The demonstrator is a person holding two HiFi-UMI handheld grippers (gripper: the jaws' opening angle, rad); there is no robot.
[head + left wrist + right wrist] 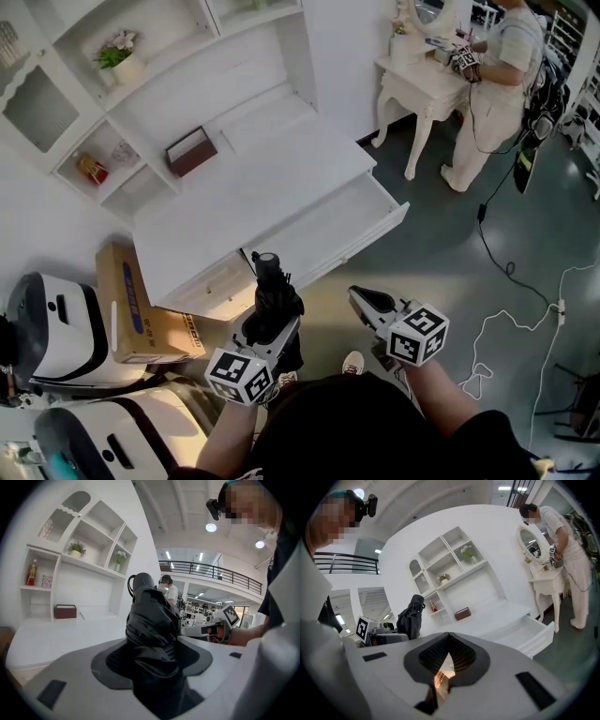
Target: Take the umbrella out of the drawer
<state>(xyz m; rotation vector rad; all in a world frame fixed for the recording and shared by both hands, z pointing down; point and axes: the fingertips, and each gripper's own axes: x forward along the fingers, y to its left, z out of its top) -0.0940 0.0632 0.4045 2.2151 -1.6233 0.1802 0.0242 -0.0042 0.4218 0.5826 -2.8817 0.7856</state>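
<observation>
At the far left, a brown cardboard box (141, 314) is sitting on the floor against the white wooden desk (253, 187). I am holding the left gripper (267, 323) low in front of my body, forearm reaching forward. Its jaws are clamping the black folded fabric umbrella (274, 295), which is standing outside the drawer with its top end pointing toward the desk edge. The white open drawer (361, 220) is jutting out just to the right of it. The right gripper (364, 302) is hovering near the umbrella without touching it, jaws pressed together on nothing and aiming toward the desk. At the far right, a person in light clothes (502, 84) is standing at a white dressing table (417, 89).
</observation>
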